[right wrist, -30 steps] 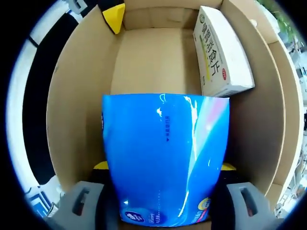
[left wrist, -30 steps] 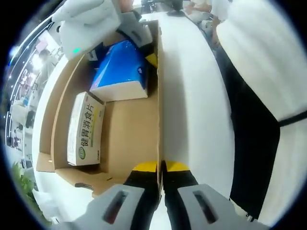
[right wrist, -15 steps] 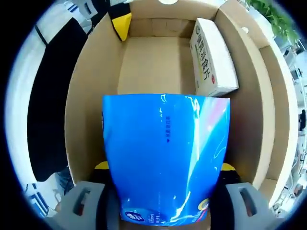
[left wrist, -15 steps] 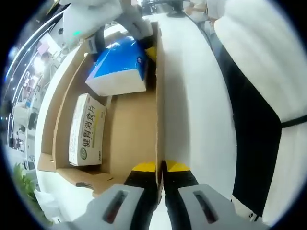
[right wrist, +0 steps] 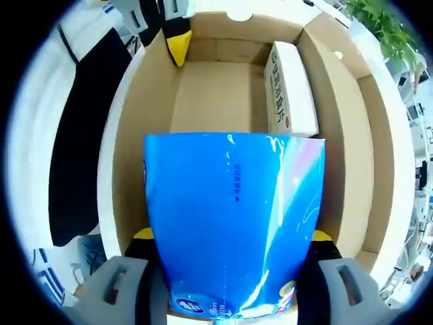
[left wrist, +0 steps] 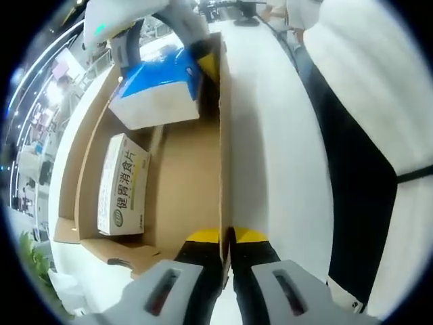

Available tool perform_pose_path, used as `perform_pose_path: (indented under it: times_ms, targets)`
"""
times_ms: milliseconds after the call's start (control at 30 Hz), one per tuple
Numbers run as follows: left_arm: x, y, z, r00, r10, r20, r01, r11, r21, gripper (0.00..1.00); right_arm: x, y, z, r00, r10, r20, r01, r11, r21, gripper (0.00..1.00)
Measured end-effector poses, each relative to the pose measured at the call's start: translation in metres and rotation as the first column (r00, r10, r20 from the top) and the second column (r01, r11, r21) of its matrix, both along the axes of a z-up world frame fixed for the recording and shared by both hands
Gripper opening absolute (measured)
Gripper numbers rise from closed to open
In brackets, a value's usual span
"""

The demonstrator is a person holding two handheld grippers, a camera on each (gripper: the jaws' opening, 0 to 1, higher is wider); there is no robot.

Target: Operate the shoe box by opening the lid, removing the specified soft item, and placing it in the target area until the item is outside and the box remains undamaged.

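My right claw (right wrist: 230, 271) is clamped on the soft blue plastic tissue pack (right wrist: 233, 223), holding it above the open brown cardboard shoe box (right wrist: 135, 142). My left claw (left wrist: 226, 237) pinches the box's side wall. A white carton (left wrist: 122, 184) lies inside the box. Opening looks done; setting the pack on the white worktop (left wrist: 270, 149) beside the box remains.
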State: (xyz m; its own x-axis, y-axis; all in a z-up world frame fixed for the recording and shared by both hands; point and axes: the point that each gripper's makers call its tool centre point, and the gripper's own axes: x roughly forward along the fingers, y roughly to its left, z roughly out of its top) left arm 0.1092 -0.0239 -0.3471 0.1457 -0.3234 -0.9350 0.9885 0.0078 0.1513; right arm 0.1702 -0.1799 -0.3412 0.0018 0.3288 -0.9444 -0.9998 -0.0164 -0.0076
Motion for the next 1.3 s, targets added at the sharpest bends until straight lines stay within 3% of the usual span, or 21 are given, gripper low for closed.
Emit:
perform_pose_path:
  times_ms: [100, 267, 300, 333, 467, 567, 633, 700, 767, 800, 933, 1033, 1200, 1267, 1300]
  targets:
    - [0.000, 0.000, 0.001, 1.000, -0.024, 0.017, 0.024, 1.000, -0.016, 0.03, -0.004, -0.011, 0.000, 0.998, -0.068, -0.002, 0.068, 0.997, -0.031, 0.75]
    - [0.000, 0.001, 0.000, 0.999, -0.038, 0.009, 0.038, 0.999, -0.021, 0.03, -0.008, -0.015, -0.001, 0.996, -0.091, -0.014, 0.090, 0.993, -0.069, 0.75]
    - [0.000, 0.001, 0.000, 1.000, -0.015, 0.002, 0.015, 1.000, -0.016, 0.03, -0.007, -0.016, -0.005, 0.996, -0.088, -0.019, 0.085, 0.987, -0.136, 0.75]
    - [0.000, 0.001, 0.001, 1.000, -0.022, 0.004, 0.022, 1.000, -0.014, 0.03, -0.006, -0.013, -0.008, 0.996, -0.084, -0.022, 0.080, 0.985, -0.151, 0.75]
    - [0.000, 0.001, 0.000, 1.000, -0.026, 0.005, 0.026, 1.000, -0.015, 0.03, 0.000, -0.009, -0.005, 0.999, -0.034, 0.022, 0.037, 0.988, -0.149, 0.75]
    - [0.000, 0.001, 0.000, 1.000, -0.027, 0.009, 0.027, 1.000, -0.016, 0.04, 0.004, -0.005, -0.005, 0.995, 0.069, 0.069, -0.057, 0.985, -0.164, 0.75]
    - [0.000, 0.000, 0.001, 0.999, -0.029, 0.018, 0.030, 0.999, -0.020, 0.04, 0.007, -0.018, -0.008, 0.996, 0.082, 0.035, -0.072, 0.971, -0.230, 0.75]
    - [0.000, 0.000, 0.000, 1.000, -0.024, 0.017, 0.025, 1.000, -0.018, 0.04, 0.006, -0.016, -0.010, 0.998, 0.060, 0.019, -0.054, 0.970, -0.238, 0.75]
    - [0.000, 0.001, 0.000, 1.000, -0.017, 0.003, 0.017, 1.000, -0.016, 0.04, 0.007, -0.017, -0.022, 0.996, 0.076, 0.051, -0.058, 0.958, -0.282, 0.75]
    - [0.000, 0.001, 0.000, 1.000, -0.016, 0.001, 0.016, 1.000, -0.015, 0.04, 0.006, -0.014, -0.022, 0.997, 0.073, 0.033, -0.060, 0.950, -0.305, 0.75]
    - [-0.001, 0.000, 0.001, 1.000, -0.016, -0.001, 0.016, 1.000, -0.015, 0.03, 0.005, -0.011, -0.029, 0.999, 0.040, 0.008, -0.036, 0.958, -0.284, 0.75]
    - [0.000, 0.000, 0.001, 1.000, -0.004, -0.015, 0.004, 1.000, -0.010, 0.03, 0.005, -0.011, -0.046, 1.000, 0.029, 0.000, -0.028, 0.949, -0.315, 0.75]
    - [0.000, 0.001, 0.000, 1.000, -0.009, -0.022, 0.009, 1.000, -0.002, 0.03, 0.007, -0.010, -0.045, 1.000, 0.015, -0.009, -0.017, 0.929, -0.369, 0.75]
    - [0.000, 0.001, 0.000, 1.000, -0.009, -0.025, 0.009, 1.000, -0.001, 0.03, 0.007, -0.012, -0.044, 1.000, 0.021, -0.012, -0.024, 0.935, -0.354, 0.75]
    - [0.000, 0.000, 0.000, 1.000, -0.016, -0.017, 0.016, 1.000, -0.006, 0.03, 0.007, -0.012, -0.044, 1.000, 0.022, -0.015, -0.025, 0.952, -0.306, 0.75]
